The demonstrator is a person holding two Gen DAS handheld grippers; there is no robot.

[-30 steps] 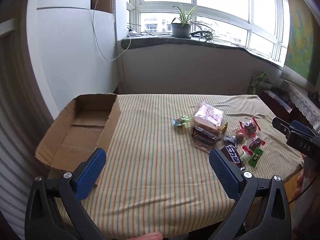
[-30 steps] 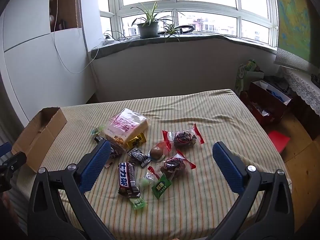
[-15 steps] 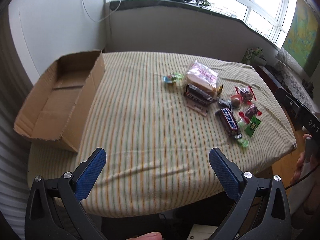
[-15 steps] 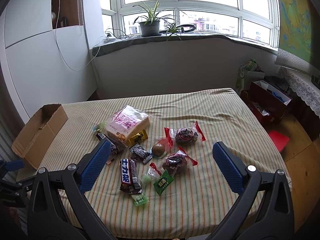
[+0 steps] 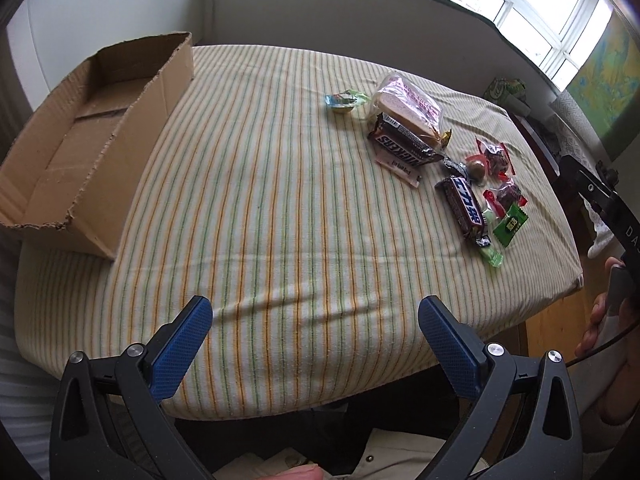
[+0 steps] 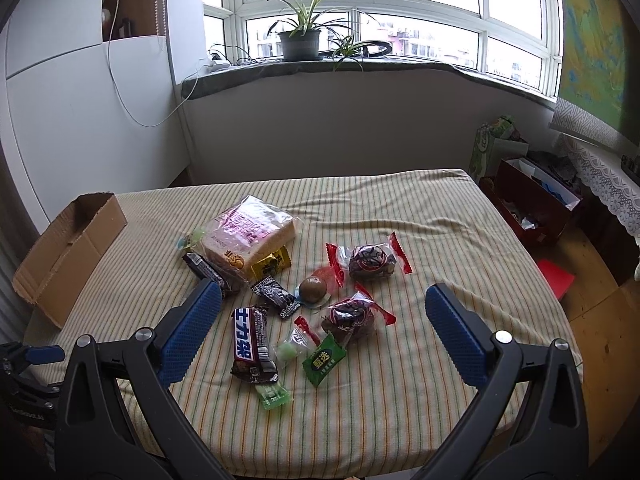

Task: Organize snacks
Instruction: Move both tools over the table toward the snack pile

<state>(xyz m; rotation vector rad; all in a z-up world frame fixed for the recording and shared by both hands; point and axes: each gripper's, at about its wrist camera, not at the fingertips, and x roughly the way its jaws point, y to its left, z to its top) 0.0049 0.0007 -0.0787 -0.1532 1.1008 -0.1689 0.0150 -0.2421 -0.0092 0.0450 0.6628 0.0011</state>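
Left wrist view: the left gripper (image 5: 314, 322) hung above the near edge of the surface (image 5: 280, 216), its blue ribbed pads spread wide apart and holding nothing; this view looked down into the open corrugated cardboard box (image 5: 92, 136), showing its bare floor and a torn front wall, details that the right wrist view gave only as an outer side at the left edge. It also showed a Snickers bar (image 5: 402, 148) with its lettering legible beneath the bagged sliced bread (image 5: 408, 110), and the person's right hand (image 5: 608, 312) on the other tool at the frame's right margin. Right wrist view: the right gripper (image 6: 322, 312) likewise stood open and empty above the snack cluster, which lay on the right half of the striped cloth, well apart from the box (image 6: 64, 256). Only this view showed the window sill with a potted plant (image 6: 302, 36) and resolved the smaller items: a yellow foil sachet (image 6: 272, 264) against the bread (image 6: 248, 236), a round brown sweet (image 6: 314, 289), two clear crimped packets with red ends (image 6: 368, 261), a flat green sachet (image 6: 323, 360), and a dark glossy chocolate bar with blue lettering (image 6: 252, 346).
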